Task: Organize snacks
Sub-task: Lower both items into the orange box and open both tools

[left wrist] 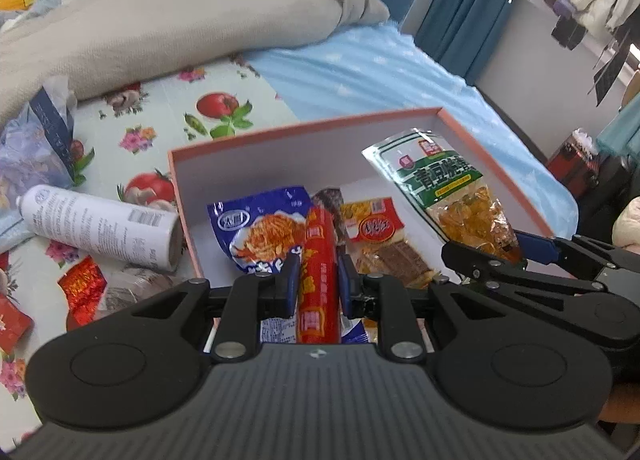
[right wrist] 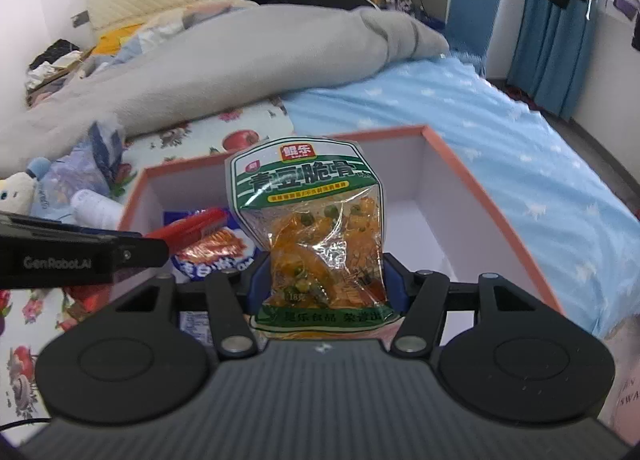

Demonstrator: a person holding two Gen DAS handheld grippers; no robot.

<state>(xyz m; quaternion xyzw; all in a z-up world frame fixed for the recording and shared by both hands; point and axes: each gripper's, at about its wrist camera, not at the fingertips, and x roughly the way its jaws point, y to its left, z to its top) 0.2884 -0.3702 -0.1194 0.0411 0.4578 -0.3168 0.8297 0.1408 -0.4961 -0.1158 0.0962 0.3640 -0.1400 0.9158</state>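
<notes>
Two tongs loaded over the orange box (left wrist: pixel 496 156): left tongs (left wrist: pixel 318 284) narrowed on red sausage (left wrist: pixel 318 260), right tongs (right wrist: pixel 326 280) half-open clamping green pea packet (right wrist: pixel 316 220). Risk: colliding, dropping outside.

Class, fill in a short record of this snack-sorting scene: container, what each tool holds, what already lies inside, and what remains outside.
container: open orange-rimmed box on the bed
left tool: shut on red sausage stick
right tool: shut on green pea snack pouch, above the box
inside box: blue noodle packet, yellow-red packet
outside box: white bottle, red foil packets
</notes>
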